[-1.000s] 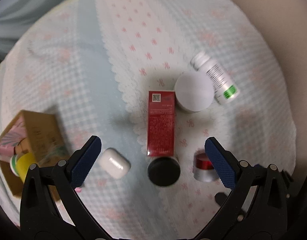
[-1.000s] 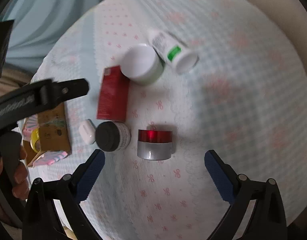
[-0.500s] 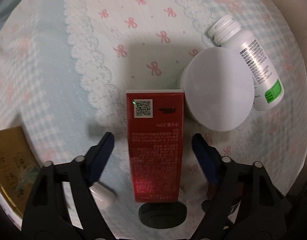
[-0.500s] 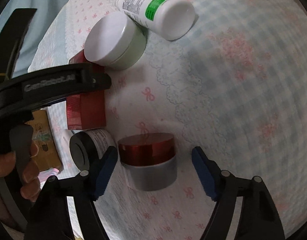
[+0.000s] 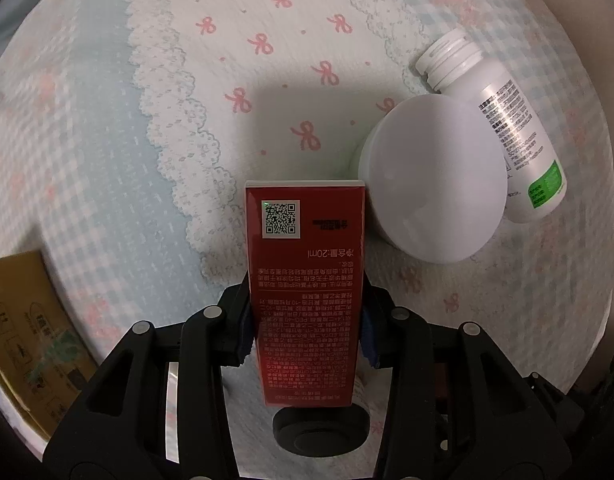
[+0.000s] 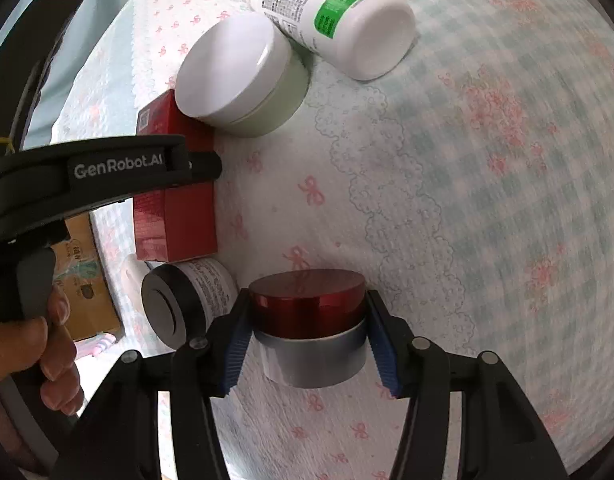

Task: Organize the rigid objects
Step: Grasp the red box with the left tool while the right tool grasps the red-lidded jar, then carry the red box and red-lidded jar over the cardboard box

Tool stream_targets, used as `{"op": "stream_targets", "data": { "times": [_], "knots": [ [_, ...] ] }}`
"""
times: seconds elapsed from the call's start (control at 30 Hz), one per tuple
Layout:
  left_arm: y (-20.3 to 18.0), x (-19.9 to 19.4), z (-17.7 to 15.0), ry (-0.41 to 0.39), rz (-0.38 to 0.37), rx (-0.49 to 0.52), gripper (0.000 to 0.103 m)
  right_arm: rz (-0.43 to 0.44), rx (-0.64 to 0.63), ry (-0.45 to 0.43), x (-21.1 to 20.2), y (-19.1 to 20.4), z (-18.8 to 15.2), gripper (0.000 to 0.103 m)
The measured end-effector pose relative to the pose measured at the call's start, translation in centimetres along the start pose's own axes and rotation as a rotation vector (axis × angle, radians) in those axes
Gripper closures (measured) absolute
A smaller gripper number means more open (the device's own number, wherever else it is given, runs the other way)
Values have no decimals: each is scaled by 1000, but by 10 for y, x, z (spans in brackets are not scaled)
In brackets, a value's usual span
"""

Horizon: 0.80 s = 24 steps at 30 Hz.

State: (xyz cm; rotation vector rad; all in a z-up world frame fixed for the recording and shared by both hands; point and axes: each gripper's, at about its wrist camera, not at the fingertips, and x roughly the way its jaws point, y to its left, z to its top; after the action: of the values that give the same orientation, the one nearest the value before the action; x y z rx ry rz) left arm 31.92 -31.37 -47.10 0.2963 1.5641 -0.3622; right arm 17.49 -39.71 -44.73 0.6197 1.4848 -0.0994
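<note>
A red carton (image 5: 305, 280) lies flat on the bow-print cloth. My left gripper (image 5: 306, 330) straddles its near half, jaws closing, blue pads pressed against both long sides. In the right wrist view, that same red carton (image 6: 175, 216) sits under the left gripper's black arm. A silver jar with a red lid (image 6: 309, 328) stands between the fingers of my right gripper (image 6: 309, 350), whose jaws are closing with the pads touching its sides. A black-capped jar (image 6: 183, 304) lies on its side just left of it.
A white-lidded pale green jar (image 6: 243, 76) and a white bottle with a green label (image 6: 335, 20) lie beyond the carton. A cardboard box (image 5: 31, 340) sits at the left edge. A person's hand (image 6: 35, 344) holds the left gripper's handle.
Both grippers dropped down onto the cloth and their jaws drew in from wide open, the left around the red carton, the right around the red-lidded jar.
</note>
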Motion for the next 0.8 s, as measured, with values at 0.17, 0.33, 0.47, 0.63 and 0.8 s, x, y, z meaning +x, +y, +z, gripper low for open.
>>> {"op": "stream_targets", "data": {
  "times": [0.17, 0.33, 0.47, 0.63, 0.8],
  "knots": [
    [0, -23, -11, -26, -17, -19, 66, 9, -5, -14, -12, -4, -4, 53],
    [2, -52, -19, -63, -27, -25, 66, 15, -3, -50, -32, -6, -5, 53],
    [9, -87, -32, -107, -43, -41, 66, 20, -26, -95, -60, -1, -8, 53],
    [17, -137, -53, -183, -79, -80, 66, 30, -87, -161, -111, 11, -15, 53],
    [21, -177, -78, -252, -117, -139, 66, 31, -164, -201, -153, 36, -24, 53]
  ]
}}
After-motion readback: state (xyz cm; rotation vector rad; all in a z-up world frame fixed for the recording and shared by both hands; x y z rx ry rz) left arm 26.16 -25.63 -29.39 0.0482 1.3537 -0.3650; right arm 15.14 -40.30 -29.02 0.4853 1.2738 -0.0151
